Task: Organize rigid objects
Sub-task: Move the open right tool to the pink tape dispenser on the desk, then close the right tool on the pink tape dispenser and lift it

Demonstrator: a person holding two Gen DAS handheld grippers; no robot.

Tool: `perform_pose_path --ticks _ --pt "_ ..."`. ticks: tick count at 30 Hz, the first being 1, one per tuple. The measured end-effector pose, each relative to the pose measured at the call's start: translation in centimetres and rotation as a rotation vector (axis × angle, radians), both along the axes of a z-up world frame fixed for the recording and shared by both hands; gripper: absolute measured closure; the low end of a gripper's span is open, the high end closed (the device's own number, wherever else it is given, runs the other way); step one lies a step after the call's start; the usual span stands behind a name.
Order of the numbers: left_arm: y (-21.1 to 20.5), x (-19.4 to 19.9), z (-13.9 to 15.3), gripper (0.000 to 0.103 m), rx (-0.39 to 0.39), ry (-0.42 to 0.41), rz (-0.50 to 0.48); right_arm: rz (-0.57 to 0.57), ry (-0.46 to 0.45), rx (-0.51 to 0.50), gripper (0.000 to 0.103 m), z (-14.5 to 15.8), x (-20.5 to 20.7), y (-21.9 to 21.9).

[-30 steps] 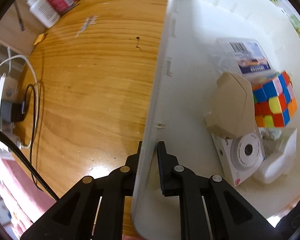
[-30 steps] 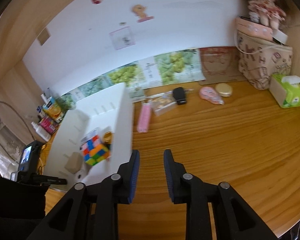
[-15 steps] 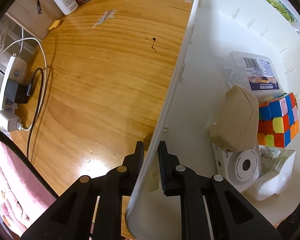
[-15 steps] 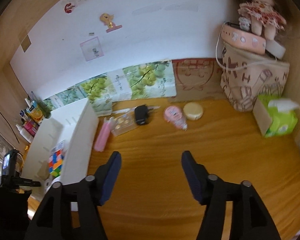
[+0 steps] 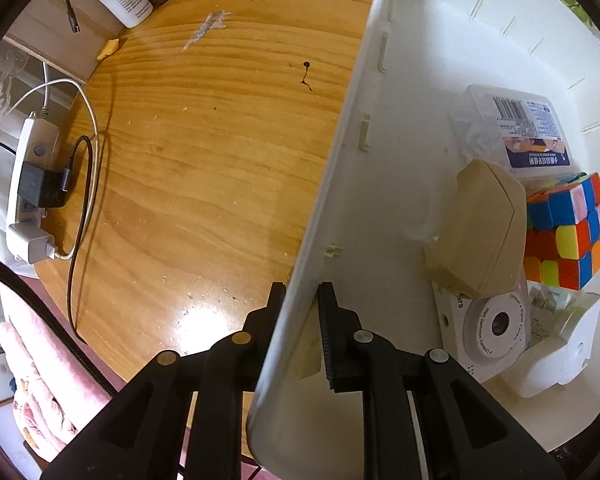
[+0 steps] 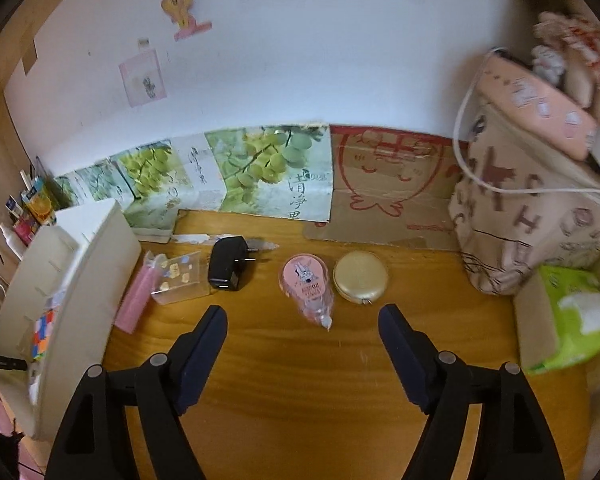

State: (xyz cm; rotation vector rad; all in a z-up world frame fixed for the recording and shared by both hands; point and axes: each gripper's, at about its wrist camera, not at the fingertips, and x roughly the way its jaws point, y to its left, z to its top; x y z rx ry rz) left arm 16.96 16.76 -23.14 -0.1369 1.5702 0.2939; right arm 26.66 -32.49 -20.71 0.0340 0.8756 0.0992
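- The left gripper [image 5: 300, 300] points straight down and straddles the near wall of the white plastic storage bin [image 5: 340, 152]. Its jaws are nearly closed on that wall, 1 finger outside and 1 inside, with a slight gap visible at the inner pad; judged, this steadies the bin for loading.
- Already in the bin, at 3 o'clock from that gripper in the left view: a multicoloured puzzle cube [image 5: 566, 232], a tan wedge-shaped block [image 5: 482, 232], a clear labelled plastic case [image 5: 528, 132] and a small white toy camera [image 5: 488, 330].
- The right gripper [image 6: 302, 336] holds nothing; its jaws are opening wide above the bare wooden tabletop [image 6: 300, 400].
- At 12 o'clock from it lie a pink correction-tape dispenser [image 6: 306, 284] and a round gold tin [image 6: 360, 277]; at 11 o'clock, a black plug adapter [image 6: 228, 266], a clear sticker pouch [image 6: 178, 278] and a pink ridged bar [image 6: 134, 300]. Judged, the dispenser is the likeliest next pick.
- Hidden or unclear: the bin floor beneath the stacked items, the white objects at the bin's near corner, and the blurred items at the right view's 2 o'clock edge.
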Motion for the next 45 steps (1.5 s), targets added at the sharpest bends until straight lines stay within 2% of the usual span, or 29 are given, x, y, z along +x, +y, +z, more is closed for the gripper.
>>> perform_pose_path --ticks 10,17,24,29,34,38,45 --pt "-1.7 1.1 0.0 0.084 0.027 0.038 -0.029 -0.017 0.106 -0.011 0.024 -4.9 4.5 1.3" --pt "-2.3 2.1 -0.5 0.084 0.026 0.044 -0.024 -0.049 0.136 0.006 0.024 -6.2 6.3 1.2" --pt "-2.2 1.6 -0.4 0.084 0.024 0.041 -0.026 -0.052 0.115 0.002 0.024 -6.5 7.4 1.7" --pt "-1.6 1.4 0.1 0.084 0.017 0.031 -0.021 -0.070 0.123 0.000 0.031 -7.1 8.2 1.9" --pt "-1.0 1.4 0.7 0.084 0.010 0.029 -0.013 -0.071 0.128 -0.006 0.031 -7.1 8.3 1.9" --pt "-0.6 1.4 0.7 0.084 0.001 0.031 -0.010 -0.075 0.122 -0.042 0.047 -7.1 8.5 2.1" --pt "-0.7 1.9 0.8 0.084 0.004 0.034 -0.023 -0.055 0.140 -0.047 0.047 -7.2 8.4 2.3"
